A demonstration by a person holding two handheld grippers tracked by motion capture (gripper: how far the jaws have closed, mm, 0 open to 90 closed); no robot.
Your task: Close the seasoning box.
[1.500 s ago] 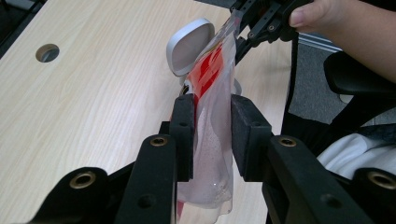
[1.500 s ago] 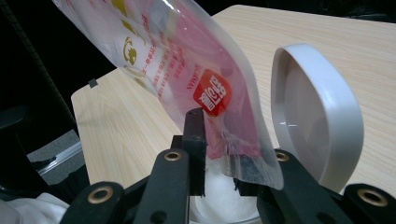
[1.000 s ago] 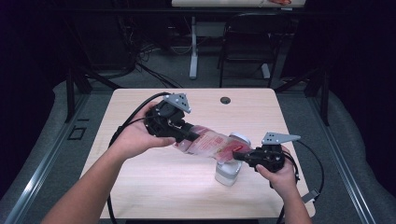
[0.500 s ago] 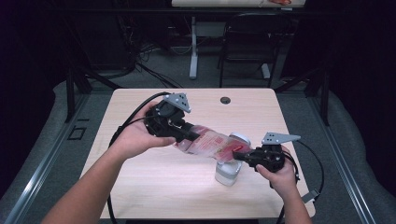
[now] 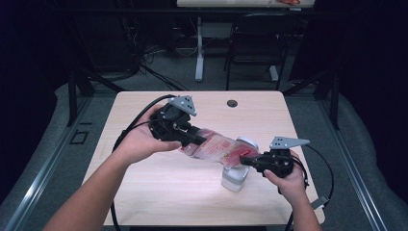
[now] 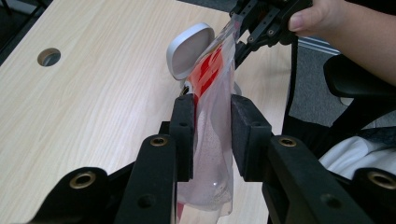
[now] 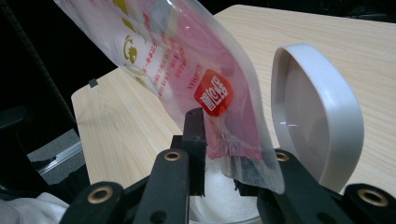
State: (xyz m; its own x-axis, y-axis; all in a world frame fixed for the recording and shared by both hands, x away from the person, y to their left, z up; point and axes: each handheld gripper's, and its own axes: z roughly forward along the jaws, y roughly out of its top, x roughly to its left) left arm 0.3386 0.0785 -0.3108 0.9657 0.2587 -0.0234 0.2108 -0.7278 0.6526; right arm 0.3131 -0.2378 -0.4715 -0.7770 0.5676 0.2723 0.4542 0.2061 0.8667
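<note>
Left claw (image 6: 212, 135) clamping clear pouch (image 6: 212, 100), grey lid (image 6: 187, 50) behind, wooden table (image 6: 88, 93)

In the right gripper view the pouch (image 7: 187, 70) runs off the top edge above the right gripper (image 7: 219, 154), and its lower corner covers that gripper's far pad, so whether the pad presses on it cannot be told. The container (image 7: 224, 205) below the right gripper is cut off by the bottom edge, its body hidden behind the gripper. In the left gripper view the pouch's bottom end drops out of frame beneath the left gripper (image 6: 212, 135).
</note>
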